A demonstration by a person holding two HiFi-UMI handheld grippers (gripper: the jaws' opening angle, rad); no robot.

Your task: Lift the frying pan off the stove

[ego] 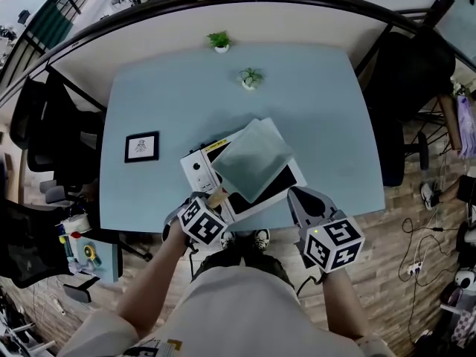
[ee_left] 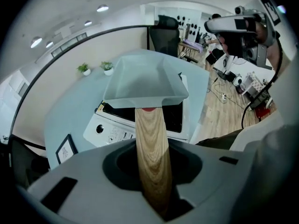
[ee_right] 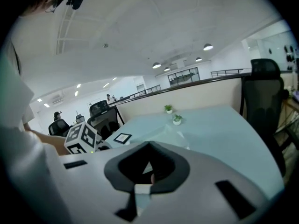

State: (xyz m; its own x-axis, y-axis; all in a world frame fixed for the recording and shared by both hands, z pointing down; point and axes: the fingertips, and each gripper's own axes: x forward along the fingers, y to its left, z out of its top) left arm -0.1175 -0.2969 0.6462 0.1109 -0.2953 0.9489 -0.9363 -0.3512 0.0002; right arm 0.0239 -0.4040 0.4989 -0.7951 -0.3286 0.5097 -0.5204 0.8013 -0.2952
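Blue table [ego: 327,125], pan handle [ee_left: 152,143] in left tongs [ego: 213,205]

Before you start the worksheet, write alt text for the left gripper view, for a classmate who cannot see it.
A wooden handle runs up from the left hand-held gripper, whose jaws are shut on it, to a square pale-green frying pan over a white stove with a black top. The stove sits on a pale blue table.
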